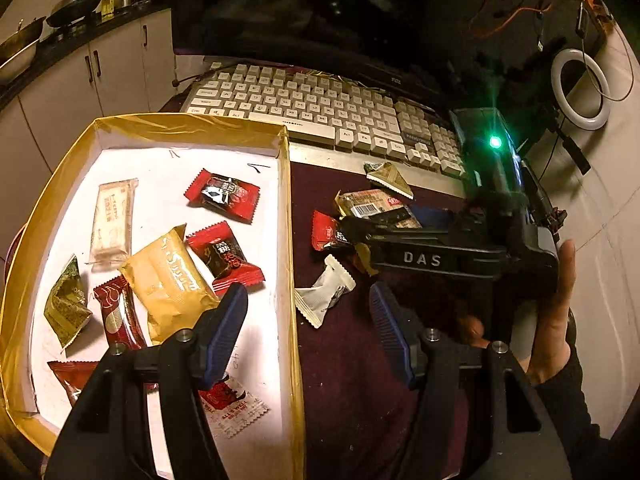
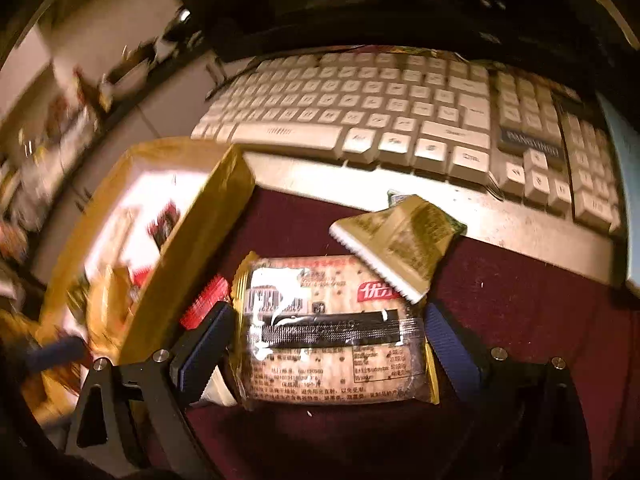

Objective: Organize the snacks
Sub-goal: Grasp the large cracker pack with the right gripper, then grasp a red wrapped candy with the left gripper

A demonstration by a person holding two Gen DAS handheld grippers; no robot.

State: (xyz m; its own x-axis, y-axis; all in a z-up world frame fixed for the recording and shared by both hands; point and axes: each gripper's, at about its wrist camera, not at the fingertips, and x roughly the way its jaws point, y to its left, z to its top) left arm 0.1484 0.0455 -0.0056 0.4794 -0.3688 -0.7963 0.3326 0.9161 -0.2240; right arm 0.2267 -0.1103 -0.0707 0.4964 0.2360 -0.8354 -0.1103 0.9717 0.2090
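A gold-rimmed box [image 1: 286, 200] with a white floor holds several snack packets, among them a yellow one [image 1: 168, 280]. My left gripper [image 1: 308, 320] is open and empty above the box's right wall. On the maroon cloth lie a white packet [image 1: 324, 296], a red packet [image 1: 325, 234], a cracker pack [image 1: 372, 204] and a gold triangular packet [image 1: 390, 178]. My right gripper [image 2: 328, 344] is open, with its fingers on either side of the cracker pack [image 2: 332, 332]; the triangular packet [image 2: 400, 240] lies just beyond. The box also shows in the right wrist view [image 2: 192, 248].
A white keyboard [image 1: 320, 112] lies behind the snacks, with a dark monitor [image 1: 304, 8] beyond. A ring light [image 1: 580, 88] and cables are at the far right. Kitchen cabinets [image 1: 80, 80] stand at the left.
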